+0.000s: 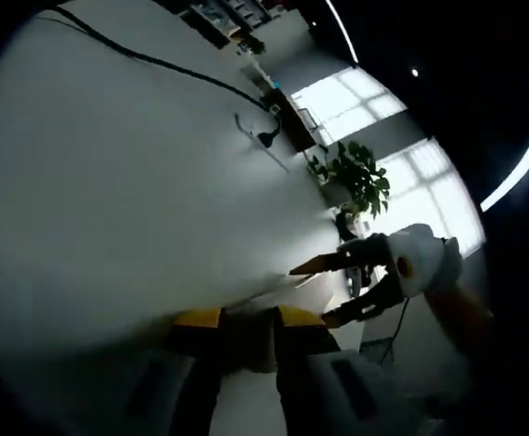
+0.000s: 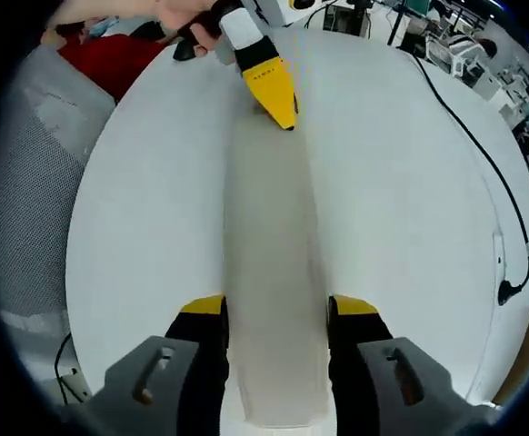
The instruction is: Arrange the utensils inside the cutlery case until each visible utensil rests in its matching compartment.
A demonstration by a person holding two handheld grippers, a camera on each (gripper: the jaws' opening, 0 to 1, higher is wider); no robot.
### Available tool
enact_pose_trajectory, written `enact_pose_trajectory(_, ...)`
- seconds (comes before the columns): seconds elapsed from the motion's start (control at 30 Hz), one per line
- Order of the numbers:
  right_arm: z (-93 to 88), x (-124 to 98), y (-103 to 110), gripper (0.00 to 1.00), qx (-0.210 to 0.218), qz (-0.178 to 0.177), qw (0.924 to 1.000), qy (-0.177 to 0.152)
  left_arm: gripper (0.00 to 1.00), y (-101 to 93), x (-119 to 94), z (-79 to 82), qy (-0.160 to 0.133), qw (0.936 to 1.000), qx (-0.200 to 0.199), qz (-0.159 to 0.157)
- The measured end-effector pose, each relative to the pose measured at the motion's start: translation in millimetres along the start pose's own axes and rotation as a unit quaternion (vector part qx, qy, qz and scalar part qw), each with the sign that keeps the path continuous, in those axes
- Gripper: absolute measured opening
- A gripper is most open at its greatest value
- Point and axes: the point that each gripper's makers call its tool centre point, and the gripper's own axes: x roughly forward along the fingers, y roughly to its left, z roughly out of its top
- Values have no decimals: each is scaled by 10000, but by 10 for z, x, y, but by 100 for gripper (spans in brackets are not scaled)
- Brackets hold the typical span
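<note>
The cutlery case [image 2: 274, 263] is a long, pale, closed strip lying on the white table [image 2: 146, 209]. It runs from between my right gripper's [image 2: 276, 309] jaws up to the left gripper [image 2: 275, 95]. The right jaws press flush on its two long sides at the near end. The left gripper's yellow tip sits on the far end. In the left gripper view, the case [image 1: 294, 283] appears edge-on, and my left gripper [image 1: 251, 318] closes across its thickness. The right gripper [image 1: 326, 292] reaches in from the right, astride the case.
A black cable [image 2: 483, 154] curves over the table's right side to a plug [image 2: 504, 292]. A grey mesh chair [image 2: 42, 182] and a red item [image 2: 119, 54] stand past the left edge. A potted plant [image 1: 355, 177] and bright windows lie beyond the table [image 1: 137, 182].
</note>
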Motion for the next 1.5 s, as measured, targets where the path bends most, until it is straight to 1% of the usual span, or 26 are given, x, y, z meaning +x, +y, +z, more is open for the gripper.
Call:
enact_pose_trajectory(0.13, -24, -347, 14, 41, 557, -104, 9960, -690, 20, 13, -141, 140, -244, 9982, 472, 274)
enact_pose_trajectory(0.2, -201, -499, -75, 36, 782, -449, 9930, -765, 17, -113, -200, 177, -186, 9964, 792, 224)
enact_pose_trajectory(0.27, -412, -583, -140, 23, 1199, -681, 9876, -751, 12, -263, -208, 161, 44, 9925, 1205, 217)
enact_pose_trajectory(0.33, -540, -612, -122, 0, 1412, -747, 9847, -698, 5, -335, -176, 99, 433, 9843, 1651, 441)
enact_pose_trajectory(0.43, -638, -552, -4, 0, 1782, -619, 9806, -528, 1, -393, -71, 3, 862, 9674, 2290, 653)
enact_pose_trajectory(0.47, -645, -531, 33, 0, 1835, -590, 9804, -409, 1, -398, -51, -7, 888, 9630, 2453, 681)
enact_pose_trajectory(0.53, -652, -506, 46, 0, 1819, -648, 9808, -280, 1, -340, -28, -41, 1027, 9573, 2544, 913)
enact_pose_trajectory(0.63, -620, -454, 101, 0, 1681, -586, 9839, -144, 1, -245, -29, -184, 1377, 9537, 2442, 1091)
enact_pose_trajectory(0.67, -626, -442, 100, 0, 1663, -579, 9843, -109, 1, -274, -27, -160, 1272, 9538, 2530, 1005)
enact_pose_trajectory(0.73, -633, -443, 51, 0, 1686, -612, 9837, -93, 1, -267, -76, -161, 1336, 9544, 2423, 1122)
enact_pose_trajectory(0.8, -640, -431, 43, 0, 1754, -583, 9828, -7, 0, -261, -80, -150, 1413, 9443, 2725, 1187)
enact_pose_trajectory(0.87, -639, -435, 63, 0, 1716, -601, 9832, 176, 0, -257, -80, -148, 1419, 9444, 2680, 1270)
enact_pose_trajectory(0.9, -645, -438, 66, 0, 1587, -607, 9850, 287, 0, -264, -69, -157, 1429, 9431, 2703, 1307)
enact_pose_trajectory(0.97, -663, -435, 39, 0, 1660, -571, 9834, 451, 0, -256, -68, -157, 1449, 9390, 2795, 1385)
enact_pose_trajectory(1.0, -678, -435, 27, 0, 1825, -544, 9803, 526, 0, -251, -76, -157, 1451, 9364, 2871, 1404)
enact_pose_trajectory(1.1, -692, -440, 19, 0, 2352, -423, 9698, 478, 0, -241, -60, -151, 1433, 9361, 2853, 1476)
enact_pose_trajectory(1.13, -698, -443, 5, 0, 2269, -441, 9717, 477, 0, -243, -59, -151, 1414, 9339, 2924, 1497)
enact_pose_trajectory(1.17, -693, -442, 22, 0, 2142, -482, 9742, 512, 0, -248, -51, -152, 1430, 9284, 3069, 1530)
enact_pose_trajectory(1.27, -686, -441, 23, 0, 1980, -583, 9765, 620, 0, -257, -27, -124, 1320, 9328, 3018, 1465)
enact_pose_trajectory(1.3, -692, -452, 18, 0, 1909, -585, 9778, 634, 0, -262, -31, -126, 1263, 9445, 2662, 1450)
enact_pose_trajectory(1.33, -688, -456, 5, 0, 1827, -586, 9797, 587, 0, -255, -48, -127, 1272, 9476, 2549, 1445)
enact_pose_trajectory(1.37, -677, -469, -15, 0, 1952, -651, 9776, 453, 0, -209, -92, -116, 1335, 9439, 2581, 1569)
enact_pose_trajectory(1.4, -669, -528, -80, 0, 2318, -896, 9682, 292, 0, -201, -112, -109, 1327, 9395, 2719, 1604)
enact_pose_trajectory(1.43, -661, -537, -84, 0, 2325, -883, 9682, 255, 0, -193, -122, -122, 1345, 9361, 2833, 1595)
enact_pose_trajectory(1.47, -650, -557, -90, 0, 2234, -839, 9709, 221, 0, -194, -123, -120, 1346, 9383, 2769, 1576)
enact_pose_trajectory(1.5, -659, -546, -94, 0, 2237, -808, 9710, 245, 0, -201, -116, -140, 1372, 9436, 2589, 1542)
